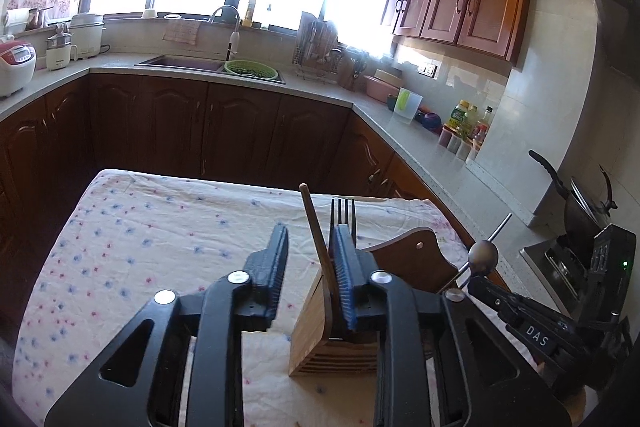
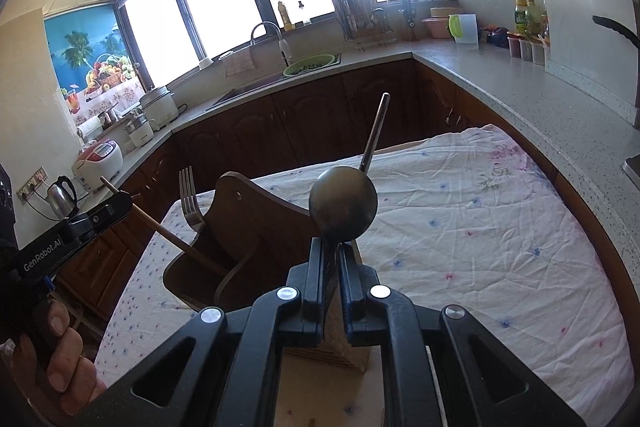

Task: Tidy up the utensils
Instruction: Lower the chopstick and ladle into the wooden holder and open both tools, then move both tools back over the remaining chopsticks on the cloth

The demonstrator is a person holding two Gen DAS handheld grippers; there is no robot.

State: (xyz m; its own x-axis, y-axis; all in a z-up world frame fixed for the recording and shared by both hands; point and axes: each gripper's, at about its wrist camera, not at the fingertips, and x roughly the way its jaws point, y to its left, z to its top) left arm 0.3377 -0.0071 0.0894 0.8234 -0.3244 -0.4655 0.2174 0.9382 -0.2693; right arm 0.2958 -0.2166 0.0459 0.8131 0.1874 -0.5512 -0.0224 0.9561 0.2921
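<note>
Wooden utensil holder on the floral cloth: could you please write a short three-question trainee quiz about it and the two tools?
1. True or false: the right tool is shut on a spoon.
2. Which item stands in the wooden holder together with the fork? A) a knife B) a wooden stick C) a whisk
3. Fill in: the fingers of the left tool stand ___ (open or shut).

Key: 1 true; 2 B; 3 open.
</note>
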